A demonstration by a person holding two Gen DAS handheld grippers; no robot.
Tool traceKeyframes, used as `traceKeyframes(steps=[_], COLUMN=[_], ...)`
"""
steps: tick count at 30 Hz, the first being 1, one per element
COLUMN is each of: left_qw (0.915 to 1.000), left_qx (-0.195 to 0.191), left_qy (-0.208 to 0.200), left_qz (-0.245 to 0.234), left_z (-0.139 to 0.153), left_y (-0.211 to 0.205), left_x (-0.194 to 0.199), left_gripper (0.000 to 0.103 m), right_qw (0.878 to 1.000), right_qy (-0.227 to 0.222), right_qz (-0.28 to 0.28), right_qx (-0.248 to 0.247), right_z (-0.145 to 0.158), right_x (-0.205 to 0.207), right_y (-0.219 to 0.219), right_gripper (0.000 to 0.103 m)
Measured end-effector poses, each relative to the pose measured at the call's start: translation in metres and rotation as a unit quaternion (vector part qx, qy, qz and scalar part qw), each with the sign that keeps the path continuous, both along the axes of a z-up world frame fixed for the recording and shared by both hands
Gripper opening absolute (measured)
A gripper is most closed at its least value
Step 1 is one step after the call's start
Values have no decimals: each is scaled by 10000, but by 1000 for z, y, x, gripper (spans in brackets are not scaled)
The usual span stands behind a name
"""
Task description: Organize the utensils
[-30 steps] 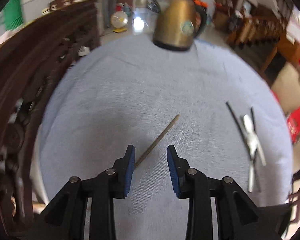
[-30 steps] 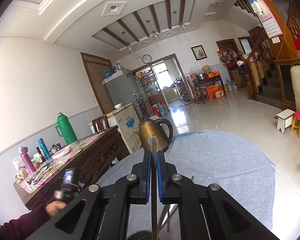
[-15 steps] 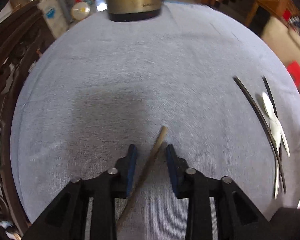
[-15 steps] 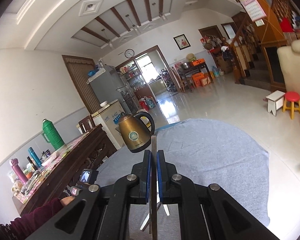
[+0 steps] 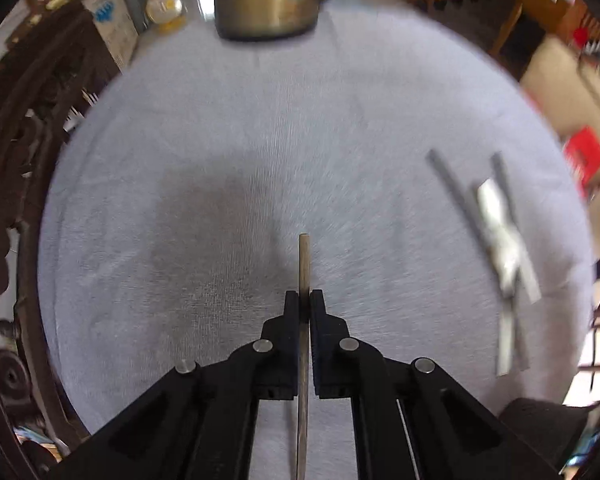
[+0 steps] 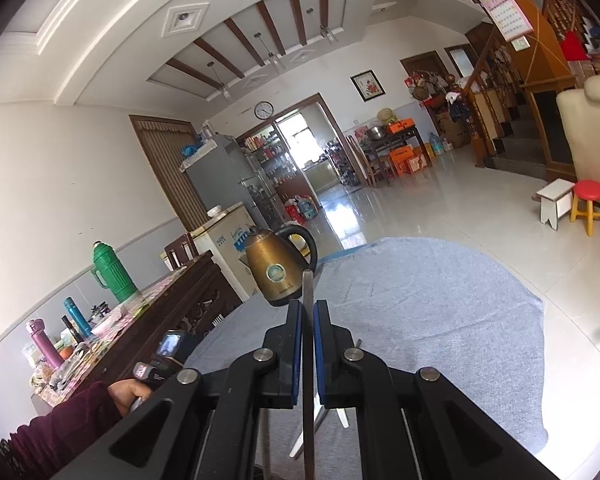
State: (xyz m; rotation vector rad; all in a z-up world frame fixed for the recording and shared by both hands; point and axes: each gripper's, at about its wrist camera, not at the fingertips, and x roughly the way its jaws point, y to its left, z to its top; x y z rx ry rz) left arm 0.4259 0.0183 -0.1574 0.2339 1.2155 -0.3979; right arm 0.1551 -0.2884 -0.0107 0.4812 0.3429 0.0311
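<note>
Left gripper (image 5: 304, 298) fingers just closed on one wooden chopstick (image 5: 303, 256) — right gripper (image 6: 307, 308) pinching one grey chopstick (image 6: 308, 284).

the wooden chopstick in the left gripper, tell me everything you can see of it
The wooden chopstick is a thin, straight, tan-brown stick that looks like wood or bamboo, with a blunt squared tip. It runs lengthwise between the fingers of the left gripper, whose jaws have just closed on it and pinch its sides. The tip juts past the fingertips over the light blue cloth; the rest runs back under the gripper and out of the view. Whether it touches the cloth cannot be told.
</note>
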Motion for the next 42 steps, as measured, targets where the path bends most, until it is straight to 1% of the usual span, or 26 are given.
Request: traceKeyframes(steps=[3, 5, 6, 7, 9, 11, 12, 13, 15, 16, 18, 20, 21, 23, 25, 26, 27, 29, 31, 33, 35, 39, 41, 42], left_qw=[9976, 9934, 9911, 9872, 9804, 9704, 9662, 9601, 9523, 9464, 9368, 9229, 9146, 9031, 8940, 8904, 8887, 8832, 8820, 8866, 8913, 9011, 9069, 9111], left_qx=[-417, -604, -659, -774, -906, -1057, -1130, -1234, -1417, -1572, -1761, -1999, -2130, -2313, -2469, -2553, -2597, -2575, -2577, -2723, -2775, -2565, -2440, -2388], left_qy=[-546, -970, -1148, -1394, -1751, -2169, -2314, -2503, -2693, -2807, -3007, -3278, -3427, -3613, -3740, -3767, -3778, -3911, -3926, -3695, -3514, -3375, -3303, -3217], left_qz=[89, 123, 123, 91, 23, -85, -125, -178, -238, -269, -311, -289, -253, -167, -29, 28, 72, 265, 386, 565, 712, 916, 946, 962], left_z=[39, 69, 81, 100, 122, 151, 164, 181, 203, 218, 236, 253, 260, 265, 263, 260, 256, 241, 227, 205, 190, 168, 158, 153], left_y=[2, 4, 2, 2, 0, -3, -4, -3, -2, -2, -1, -3, -4, -4, -10, -13, -16, -25, -31, -34, -34, -35, -37, -38], left_x=[-29, -52, -59, -68, -91, -118, -131, -145, -162, -174, -189, -205, -213, -225, -233, -235, -237, -242, -246, -241, -240, -243, -243, -244], left_gripper=[5, 5, 5, 5, 5, 5, 5, 5, 5, 5, 5, 5, 5, 5, 5, 5, 5, 5, 5, 5, 5, 5, 5, 5], right_qw=[9998, 9993, 9989, 9985, 9976, 9961, 9951, 9942, 9929, 9917, 9890, 9858, 9844, 9842, 9836, 9820, 9816, 9820, 9834, 9855, 9870, 9881, 9899, 9908], right_qy=[-143, -276, -336, -390, -484, -623, -712, -800, -934, -1038, -1229, -1416, -1445, -1379, -1301, -1262, -1215, -1079, -979, -904, -844, -765, -699, -653], right_qz=[108, 202, 251, 292, 382, 425, 426, 411, 385, 340, 221, 80, 16, -46, -124, -206, -237, -308, -349, -379, -401, -353, -282, -244], right_qx=[-76, -147, -185, -231, -314, -460, -530, -586, -636, -677, -793, -902, -1001, -1112, -1240, -1394, -1456, -1519, -1487, -1382, -1306, -1286, -1200, -1160], right_z=[8, 15, 18, 21, 27, 35, 39, 43, 49, 53, 59, 60, 59, 49, 38, 29, 23, 6, -5, -14, -19, -25, -29, -30], right_x=[-4, -4, -3, -1, 2, 3, 3, 4, 4, 4, 4, 6, 8, 16, 21, 23, 24, 26, 24, 19, 14, -1, -10, -13], right_y=[15, 28, 35, 42, 57, 72, 78, 84, 94, 98, 108, 115, 120, 130, 139, 144, 147, 151, 149, 143, 137, 126, 122, 119], right_gripper=[6, 6, 6, 6, 6, 6, 6, 6, 6, 6, 6, 6, 6, 6, 6, 6, 6, 6, 6, 6, 6, 7, 7, 7])
